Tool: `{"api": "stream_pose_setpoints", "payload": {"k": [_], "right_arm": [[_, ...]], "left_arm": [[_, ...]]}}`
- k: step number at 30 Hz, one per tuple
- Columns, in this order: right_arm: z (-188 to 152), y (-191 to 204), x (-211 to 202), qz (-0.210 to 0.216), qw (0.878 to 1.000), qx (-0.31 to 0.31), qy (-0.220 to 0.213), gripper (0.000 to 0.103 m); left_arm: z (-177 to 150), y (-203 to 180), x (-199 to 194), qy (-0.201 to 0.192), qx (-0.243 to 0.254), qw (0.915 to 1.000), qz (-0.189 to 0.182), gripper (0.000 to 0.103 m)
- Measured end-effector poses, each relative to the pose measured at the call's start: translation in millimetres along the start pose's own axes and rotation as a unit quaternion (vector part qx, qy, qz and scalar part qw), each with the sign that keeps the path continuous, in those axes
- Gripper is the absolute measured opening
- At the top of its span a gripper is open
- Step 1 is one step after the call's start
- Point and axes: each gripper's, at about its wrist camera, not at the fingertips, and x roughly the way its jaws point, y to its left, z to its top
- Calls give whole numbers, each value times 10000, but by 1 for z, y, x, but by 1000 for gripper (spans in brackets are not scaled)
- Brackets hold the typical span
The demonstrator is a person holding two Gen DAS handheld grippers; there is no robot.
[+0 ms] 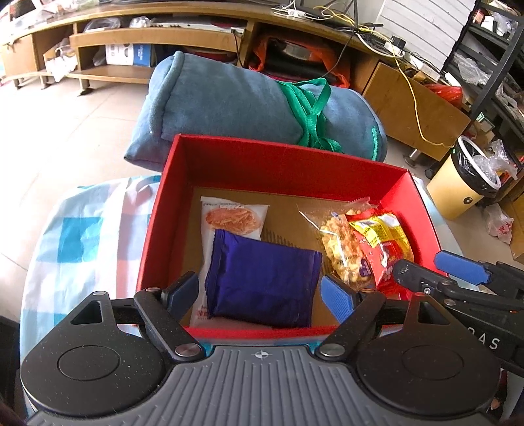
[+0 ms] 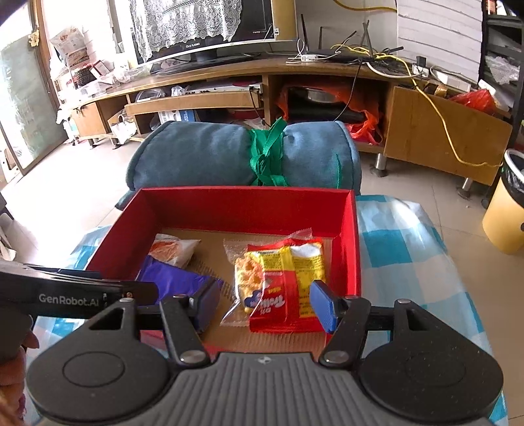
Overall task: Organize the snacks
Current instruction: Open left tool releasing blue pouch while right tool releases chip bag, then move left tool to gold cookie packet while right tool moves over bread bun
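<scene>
A small table covered by a blue, white and pink checked cloth [image 1: 82, 236] carries a red box [image 1: 281, 164] with a brown cardboard floor, which fills most of the top and sits against its far edge. Just beyond that edge lies a rolled blue blanket [image 1: 222, 101] tied with green straps [image 1: 311, 108], resting on a pale tiled floor. Further back a long wooden TV stand [image 2: 229, 78] runs across the room, holding a screen [image 2: 203, 29] toward the left and a tangle of cables with a yellow cord [image 2: 442, 114] toward the right; a yellow bin [image 1: 458, 193] with a black liner stands on the floor at the far right. Inside the box, near its left wall, a white packet with an orange picture [image 1: 234, 216] lies flat, with a purple packet [image 1: 262, 278] overlapping its near end. Toward the right wall a clear bag of yellow crackers [image 1: 340, 249] lies partly under a red and yellow packet [image 1: 383, 242]. The left gripper [image 1: 260, 296] hangs over the near edge of the box with its fingers spread wide on either side of the purple packet, not pressing it and holding nothing. The right gripper [image 2: 265, 304] hovers above the red and yellow packet, its fingers parted less widely and gripping nothing; the blue pads [image 2: 322, 308] stand clear of the wrapper.
</scene>
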Motion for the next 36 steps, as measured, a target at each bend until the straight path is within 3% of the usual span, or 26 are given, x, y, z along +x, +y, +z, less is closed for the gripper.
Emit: {"api": "stream_pose_setpoints", "payload": {"k": [10,20,36], "right_arm": [[-17,6,-8,-16,9999,-120,110,56],[-29,15,-21,76,9996,-240,150,56],[-58,22,-3,176,9965,-243,786,57]], "left_arm": [[-23,6,-19,-76,156,9998,123,89],[-41,15,-27,68,81,9999,2,89],[-70,12,-34,290,172,9993,-150,89]]}}
